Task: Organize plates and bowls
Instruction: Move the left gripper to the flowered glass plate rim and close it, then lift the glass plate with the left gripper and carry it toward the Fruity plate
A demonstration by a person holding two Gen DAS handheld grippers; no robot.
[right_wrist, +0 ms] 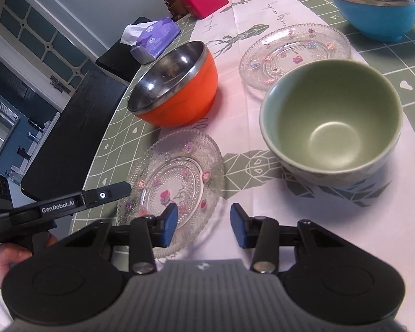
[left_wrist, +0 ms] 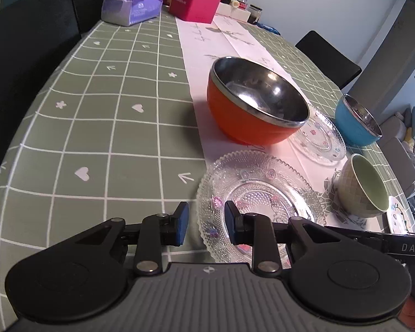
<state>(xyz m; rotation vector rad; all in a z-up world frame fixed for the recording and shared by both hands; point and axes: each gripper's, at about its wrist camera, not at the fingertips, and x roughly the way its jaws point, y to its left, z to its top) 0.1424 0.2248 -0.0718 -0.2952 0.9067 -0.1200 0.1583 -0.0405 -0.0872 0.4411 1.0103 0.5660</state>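
Note:
A clear glass plate [left_wrist: 260,193] [right_wrist: 177,177] with small flowers lies closest on the pale table runner. My left gripper [left_wrist: 206,222] is open and straddles that plate's left rim, pads not pressing. My right gripper [right_wrist: 204,225] is open over the plate's right edge, with nothing gripped. Behind the plate stands an orange bowl [left_wrist: 251,127] [right_wrist: 179,94] with a steel inside. A second glass plate [left_wrist: 321,141] [right_wrist: 293,52], a blue bowl [left_wrist: 354,127] [right_wrist: 379,19] and a green ceramic bowl [left_wrist: 365,185] [right_wrist: 332,121] stand to the right.
At the table's far end sit a purple tissue pack [left_wrist: 130,8], a pink box [left_wrist: 196,2] and several jars. Dark chairs [left_wrist: 19,55] line the left side. A white plate [left_wrist: 398,218] lies at the right edge. The green checked cloth [left_wrist: 96,127] covers the left half.

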